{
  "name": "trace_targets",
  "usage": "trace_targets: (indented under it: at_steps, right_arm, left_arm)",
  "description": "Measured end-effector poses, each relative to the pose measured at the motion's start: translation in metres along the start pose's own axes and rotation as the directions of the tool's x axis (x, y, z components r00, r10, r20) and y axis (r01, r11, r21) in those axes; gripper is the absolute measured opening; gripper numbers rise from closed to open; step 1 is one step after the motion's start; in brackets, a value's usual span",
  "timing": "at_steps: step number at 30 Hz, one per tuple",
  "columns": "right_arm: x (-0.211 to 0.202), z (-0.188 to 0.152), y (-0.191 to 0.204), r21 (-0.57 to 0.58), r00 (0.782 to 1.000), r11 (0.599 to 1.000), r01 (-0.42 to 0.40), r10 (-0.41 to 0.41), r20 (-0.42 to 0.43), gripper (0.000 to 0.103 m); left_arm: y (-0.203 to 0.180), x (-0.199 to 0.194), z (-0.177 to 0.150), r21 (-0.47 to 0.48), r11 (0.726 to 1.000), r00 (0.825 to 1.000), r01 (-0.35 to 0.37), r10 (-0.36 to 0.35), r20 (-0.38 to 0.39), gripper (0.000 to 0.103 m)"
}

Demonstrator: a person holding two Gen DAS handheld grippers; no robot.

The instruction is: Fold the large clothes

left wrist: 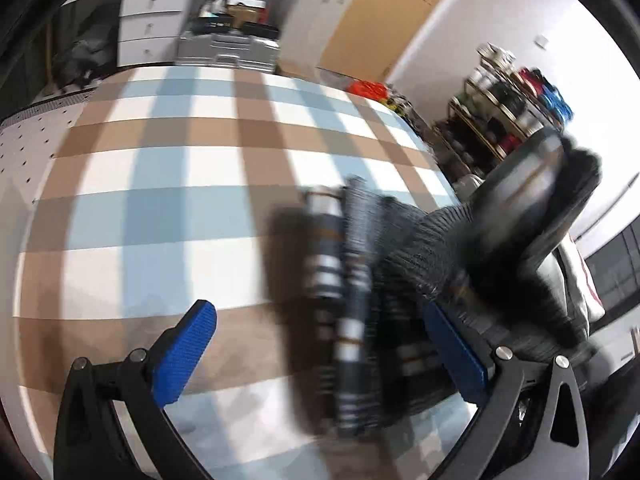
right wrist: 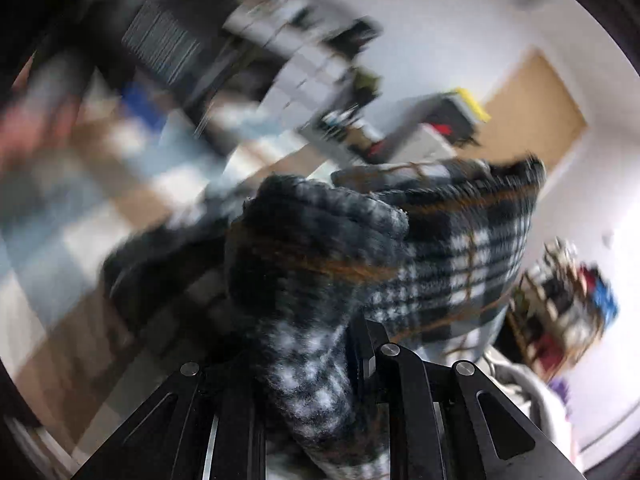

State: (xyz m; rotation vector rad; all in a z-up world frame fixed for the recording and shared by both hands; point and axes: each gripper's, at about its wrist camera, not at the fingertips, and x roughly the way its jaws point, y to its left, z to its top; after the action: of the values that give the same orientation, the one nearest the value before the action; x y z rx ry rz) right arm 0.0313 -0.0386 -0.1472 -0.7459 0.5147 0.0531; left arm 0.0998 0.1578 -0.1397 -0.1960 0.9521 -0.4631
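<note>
Between the blue pads (left wrist: 188,356) of the left gripper (left wrist: 320,360), spread wide apart, only checked tablecloth (left wrist: 168,208) and a blurred hanging strip of plaid garment (left wrist: 352,300); nothing clamped. Right-hand blue pad partly hidden behind that dark strip of grey, white and orange-lined cloth, contact not clear through the blur. Further right in the left wrist view, a ribbed grey knit part of the same garment, and above it a dark rounded shape too smeared to name. Beyond, brown, pale-blue and white squares of tablecloth running to the table's far edge, then a grey hard case (left wrist: 228,50), white drawers (left wrist: 148,20), a tan door panel (left wrist: 384,12) and a cluttered shelf rack (left wrist: 516,104) against the white wall.

Close to the lens in the right wrist view, black fingers of the right gripper (right wrist: 320,364) drawn tight together on a thick bunch of plaid garment (right wrist: 320,264), fuzzy black-and-white checks with thin orange lines. Fabric bulging upward out of the pinch and spreading right as a lifted fold, held up off the table. Behind it, heavily motion-blurred tablecloth (right wrist: 80,216) at left, tan door (right wrist: 532,108) and shelf rack (right wrist: 560,304) at right.
</note>
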Motion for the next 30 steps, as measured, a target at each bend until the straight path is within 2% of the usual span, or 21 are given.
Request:
trace_targets:
  at_steps: [3,6,8,10,11,12,13,14,15,17,18,19,21,23,24,25,27,28,30]
  right_arm:
    - [0.014,-0.002,0.030,-0.049,0.998,0.998,-0.028,0.025,-0.050,0.019]
    - [0.008,-0.003,0.041,-0.058,0.999,0.998,-0.037,0.037,-0.014,0.021]
    - [0.007,-0.006,0.040,-0.034,0.998,0.997,-0.065,0.065,-0.006,0.025]
    - [0.008,-0.008,0.042,-0.024,0.997,0.997,-0.077,0.077,-0.001,0.027]
    - [0.009,-0.008,0.044,-0.038,0.998,0.997,-0.070,0.070,0.002,0.027]
    - [0.009,-0.009,0.045,-0.051,0.998,0.997,-0.065,0.065,0.009,0.027]
    - [0.007,-0.008,0.048,-0.057,0.998,0.996,-0.062,0.063,0.013,0.027]
    - [0.007,-0.008,0.049,-0.059,0.998,0.996,-0.060,0.061,0.020,0.027]
    - [0.005,-0.008,0.051,-0.061,0.998,0.996,-0.061,0.063,0.029,0.027]
    - [0.001,-0.009,0.051,-0.054,0.996,0.996,-0.068,0.070,0.046,0.027]
    - [0.000,-0.009,0.048,-0.037,0.995,0.996,-0.076,0.078,0.055,0.025]
    - [-0.002,-0.009,0.046,-0.026,0.995,0.996,-0.080,0.081,0.060,0.025]
    - [-0.006,-0.010,0.042,-0.009,0.994,0.997,-0.078,0.078,0.074,0.024]
    - [-0.009,-0.009,0.039,0.001,0.993,0.997,-0.072,0.071,0.090,0.022]
    - [-0.011,-0.009,0.036,0.010,0.993,0.998,-0.066,0.064,0.100,0.020]
    - [-0.014,-0.009,0.033,0.024,0.992,0.998,-0.065,0.062,0.110,0.020]
    - [-0.017,-0.006,0.025,0.058,0.990,0.997,-0.057,0.049,0.133,0.014]
    - [-0.022,-0.004,0.019,0.079,0.987,0.995,-0.053,0.041,0.153,0.014]
    - [-0.028,0.000,0.012,0.103,0.983,0.994,-0.045,0.026,0.181,0.013]
  left_arm:
    - [0.009,-0.007,0.000,-0.032,0.999,0.999,0.033,-0.033,0.008,0.102]
    - [-0.001,-0.009,0.007,-0.025,0.997,0.997,0.074,-0.073,0.019,0.102]
    - [-0.013,-0.014,0.014,-0.013,0.987,0.986,0.163,-0.163,0.018,0.102]
    - [-0.024,-0.016,0.024,-0.023,0.961,0.962,0.275,-0.274,0.008,0.102]
    - [-0.037,-0.017,0.030,-0.023,0.933,0.933,0.360,-0.360,-0.015,0.102]
    - [-0.045,-0.017,0.035,-0.018,0.917,0.916,0.398,-0.398,-0.039,0.102]
    - [-0.064,-0.014,0.041,0.011,0.900,0.897,0.435,-0.432,-0.094,0.102]
    - [-0.083,-0.010,0.046,0.058,0.897,0.893,0.438,-0.426,-0.147,0.102]
    - [-0.097,-0.005,0.049,0.103,0.902,0.900,0.418,-0.397,-0.179,0.102]
    - [-0.136,0.013,0.056,0.226,0.924,0.937,0.308,-0.253,-0.240,0.102]
    - [-0.146,0.021,0.057,0.260,0.926,0.944,0.272,-0.205,-0.259,0.102]
    - [-0.158,0.032,0.058,0.293,0.926,0.946,0.237,-0.151,-0.287,0.102]
    - [-0.176,0.055,0.060,0.320,0.929,0.939,0.188,-0.074,-0.337,0.102]
    - [-0.182,0.068,0.063,0.306,0.934,0.926,0.184,-0.061,-0.373,0.101]
    - [-0.183,0.072,0.063,0.293,0.938,0.920,0.187,-0.063,-0.388,0.091]
    - [-0.187,0.076,0.064,0.292,0.938,0.913,0.185,-0.054,-0.405,0.060]
    - [-0.186,0.075,0.066,0.286,0.946,0.909,0.150,-0.018,-0.416,0.032]
    - [-0.186,0.074,0.067,0.268,0.951,0.905,0.156,-0.029,-0.424,0.022]
    - [-0.187,0.069,0.073,0.249,0.956,0.903,0.155,-0.035,-0.428,0.018]
